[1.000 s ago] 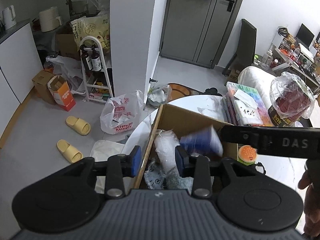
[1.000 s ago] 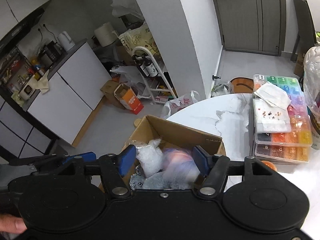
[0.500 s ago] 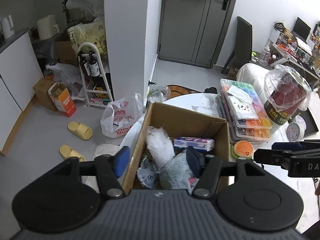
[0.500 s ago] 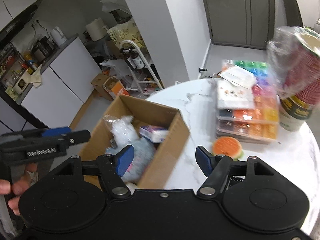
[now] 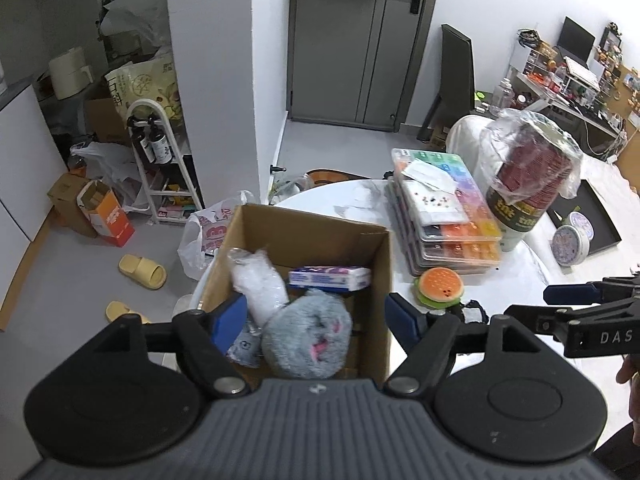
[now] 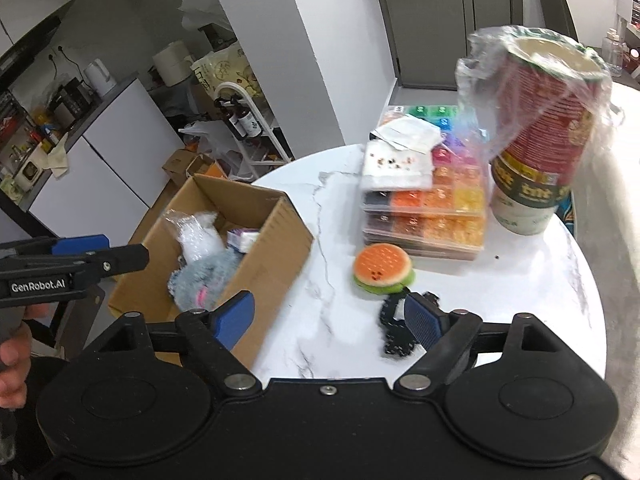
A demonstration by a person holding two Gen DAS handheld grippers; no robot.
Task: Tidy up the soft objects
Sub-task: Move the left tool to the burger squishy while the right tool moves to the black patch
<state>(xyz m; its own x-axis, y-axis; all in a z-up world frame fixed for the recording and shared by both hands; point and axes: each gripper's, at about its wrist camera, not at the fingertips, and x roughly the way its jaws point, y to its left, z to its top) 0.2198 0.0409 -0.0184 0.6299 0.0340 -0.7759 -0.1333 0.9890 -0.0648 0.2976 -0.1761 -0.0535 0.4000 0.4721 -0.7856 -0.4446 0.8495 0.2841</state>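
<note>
Just ahead of our right tongs [image 6: 330,318], on the white tabletop [image 6: 520,280], lie the two soft things not yet boxed: the burger plush [image 6: 382,268] and, nearer, a black knitted piece [image 6: 394,332]. The black piece sits partly under the right-hand finger [image 6: 420,320], while the burger lies a little farther off, between that piece and the stacked bead cases [image 6: 424,216]. Our right tongs are opening, and nothing is between the fingers. They are clearly the nearer pair to both things.

Our left tongs [image 5: 316,318] hang over the box [image 5: 380,280], also opening, holding nothing; the grey plush [image 5: 308,334], a white bag [image 5: 260,280] and a tissue pack [image 5: 328,278] lie inside below them. From there the burger [image 5: 439,286] is off to the right, beyond the box wall.

The burger looks round and squashy, orange on top with a green rim and a small face, wider than tall. We judge that a short reach forward with the right tongs would suit it best.
</note>
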